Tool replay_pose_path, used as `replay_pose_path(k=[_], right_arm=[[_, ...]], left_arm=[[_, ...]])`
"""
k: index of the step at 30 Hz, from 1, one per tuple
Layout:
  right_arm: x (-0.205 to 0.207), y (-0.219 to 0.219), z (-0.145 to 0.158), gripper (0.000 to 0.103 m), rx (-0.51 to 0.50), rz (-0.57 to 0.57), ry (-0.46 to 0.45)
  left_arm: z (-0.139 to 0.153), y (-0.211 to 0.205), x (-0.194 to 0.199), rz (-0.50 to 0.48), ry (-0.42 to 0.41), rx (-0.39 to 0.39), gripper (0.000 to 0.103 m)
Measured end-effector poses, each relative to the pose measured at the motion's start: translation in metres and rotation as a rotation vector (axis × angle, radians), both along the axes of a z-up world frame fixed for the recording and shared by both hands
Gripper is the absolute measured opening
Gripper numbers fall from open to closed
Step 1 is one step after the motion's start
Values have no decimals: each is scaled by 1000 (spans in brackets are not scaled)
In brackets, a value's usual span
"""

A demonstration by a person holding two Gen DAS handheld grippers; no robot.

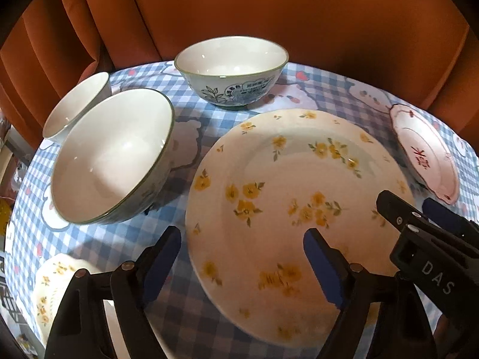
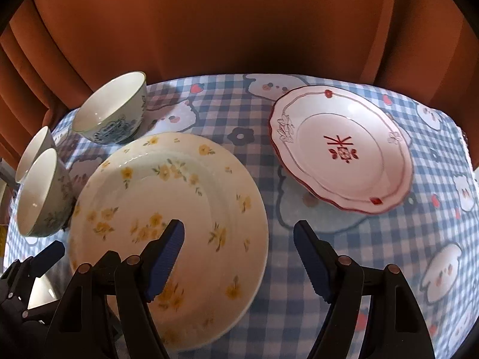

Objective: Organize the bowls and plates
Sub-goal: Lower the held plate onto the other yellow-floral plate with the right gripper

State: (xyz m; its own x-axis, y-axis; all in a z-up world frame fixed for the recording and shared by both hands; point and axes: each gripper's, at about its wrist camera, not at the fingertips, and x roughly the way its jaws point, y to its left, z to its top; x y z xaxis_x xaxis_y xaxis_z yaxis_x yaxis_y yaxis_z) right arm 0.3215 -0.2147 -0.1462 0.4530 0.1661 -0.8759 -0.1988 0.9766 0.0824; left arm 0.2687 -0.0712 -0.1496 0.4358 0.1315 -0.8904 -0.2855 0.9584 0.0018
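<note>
A large yellow-flowered plate (image 1: 299, 209) lies on the table; it also shows in the right wrist view (image 2: 167, 233). A red-rimmed plate (image 2: 341, 149) lies to its right, seen at the edge of the left wrist view (image 1: 425, 152). Three white bowls stand left and behind: a near bowl (image 1: 113, 155), a small one (image 1: 74, 104), a blue-patterned one (image 1: 232, 68). My left gripper (image 1: 242, 257) is open over the flowered plate's left rim. My right gripper (image 2: 239, 251) is open over its right rim, holding nothing; it shows in the left wrist view (image 1: 419, 212).
A blue-checked tablecloth (image 2: 389, 254) covers the round table. An orange curtain (image 2: 239, 24) hangs close behind the table. A small yellow-flowered dish (image 1: 54, 284) sits at the near left edge.
</note>
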Motion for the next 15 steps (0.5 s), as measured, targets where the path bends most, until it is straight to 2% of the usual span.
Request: replay_pose_path(k=[5,9,15], right_arm=[[12,8,-16,57,3,16,42],[13,11,-19,55,-16,10,38],[7,6,-18,52,-23,-13,62]], left_arm=[[-11,2,10,5,22,3,75],[-12,2,11,10,28,8,74],[-11,-3,4,-51,55,11,74]])
